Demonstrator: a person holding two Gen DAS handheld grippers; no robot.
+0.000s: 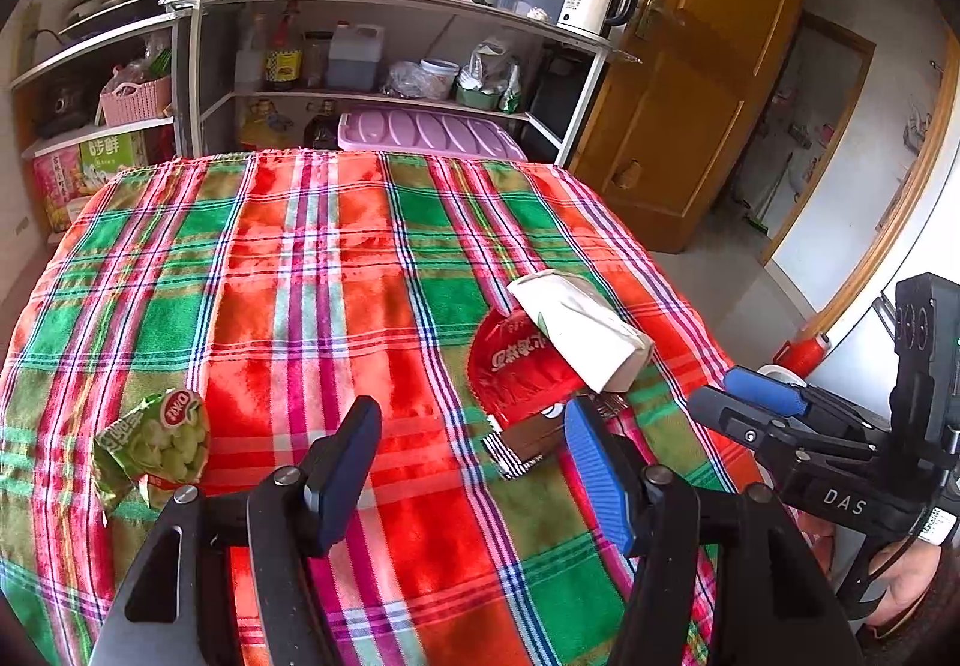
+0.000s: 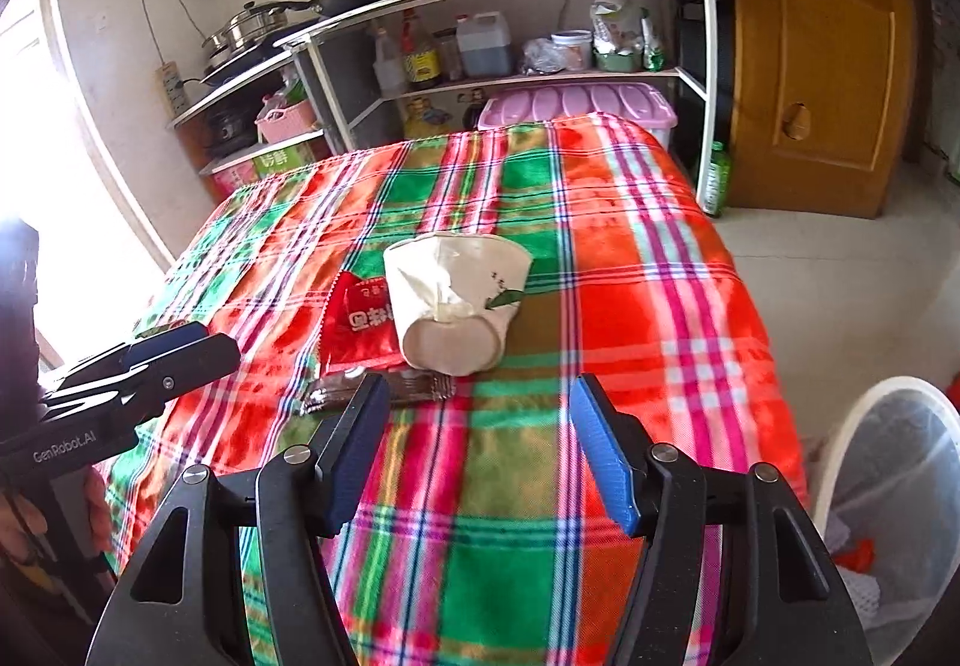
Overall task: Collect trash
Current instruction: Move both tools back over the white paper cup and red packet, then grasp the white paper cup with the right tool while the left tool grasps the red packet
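Trash sits on the plaid cloth [image 2: 630,270]: paper cup [image 2: 453,300] lying over a red wrapper [image 2: 360,318], brown wrapper [image 2: 372,396] nearer, green packet [image 1: 156,441] far left. Left gripper [image 1: 474,477] and right gripper [image 2: 477,453] hover with jaws apart and empty, probably lining up for pickups. Bin [image 2: 888,486] waits at right, likely for drops.
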